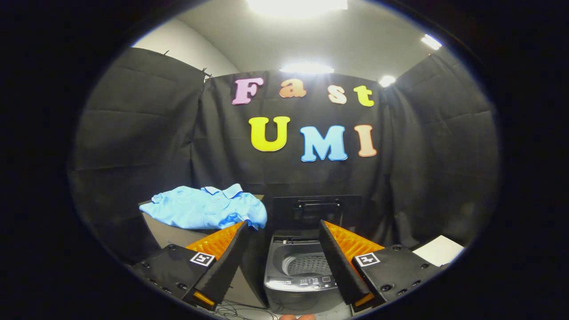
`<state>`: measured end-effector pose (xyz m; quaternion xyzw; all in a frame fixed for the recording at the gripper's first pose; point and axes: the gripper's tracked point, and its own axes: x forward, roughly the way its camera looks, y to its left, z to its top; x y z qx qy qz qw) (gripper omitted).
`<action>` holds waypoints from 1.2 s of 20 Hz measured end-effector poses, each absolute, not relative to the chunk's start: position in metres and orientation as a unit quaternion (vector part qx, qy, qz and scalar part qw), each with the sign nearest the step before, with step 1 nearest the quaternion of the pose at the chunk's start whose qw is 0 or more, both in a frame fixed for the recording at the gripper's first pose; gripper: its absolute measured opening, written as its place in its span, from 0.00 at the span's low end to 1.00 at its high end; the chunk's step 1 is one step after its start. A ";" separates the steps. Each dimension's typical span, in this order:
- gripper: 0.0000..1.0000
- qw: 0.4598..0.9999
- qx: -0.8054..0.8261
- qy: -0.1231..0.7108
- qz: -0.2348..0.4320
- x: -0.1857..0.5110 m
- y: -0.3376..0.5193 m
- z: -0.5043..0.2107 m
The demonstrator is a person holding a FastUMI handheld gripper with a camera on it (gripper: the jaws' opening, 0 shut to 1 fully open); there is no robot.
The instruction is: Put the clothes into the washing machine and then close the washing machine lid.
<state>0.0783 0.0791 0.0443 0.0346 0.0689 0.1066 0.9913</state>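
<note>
A light blue polo shirt (208, 206) lies crumpled on top of a grey box (178, 233), beyond and to the left of my left finger. A small grey top-loading washing machine (298, 281) stands ahead between my fingers, its dark lid (316, 211) raised upright at the back and its perforated drum (306, 265) exposed. My gripper (282, 226) is open, its orange-and-black fingers (222, 242) spread wide on either side of the machine and holding nothing.
Black cloth walls close in the booth behind and at both sides. A white flat object (440, 250) lies to the right beyond my right finger. Thin cables (242, 310) trail on the floor in front of the machine.
</note>
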 end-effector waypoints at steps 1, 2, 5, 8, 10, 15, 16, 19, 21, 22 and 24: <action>0.98 0.989 0.033 0.074 0.121 0.085 0.088 0.054; 0.98 0.988 0.032 0.075 0.134 0.094 0.100 0.067; 0.98 0.987 0.028 0.070 0.143 0.117 0.121 0.096; 0.98 0.985 0.020 0.073 0.153 0.142 0.146 0.120; 0.98 0.984 0.012 0.087 0.157 0.157 0.160 0.130; 0.98 0.967 0.019 0.150 0.206 0.187 0.220 0.139; 0.98 0.965 0.016 0.155 0.209 0.194 0.228 0.141; 0.98 0.959 0.003 0.177 0.219 0.212 0.258 0.134; 0.98 0.952 -0.007 0.203 0.230 0.220 0.278 0.123; 0.98 0.947 -0.007 0.218 0.235 0.222 0.287 0.118; 0.98 0.938 0.006 0.243 0.246 0.227 0.306 0.105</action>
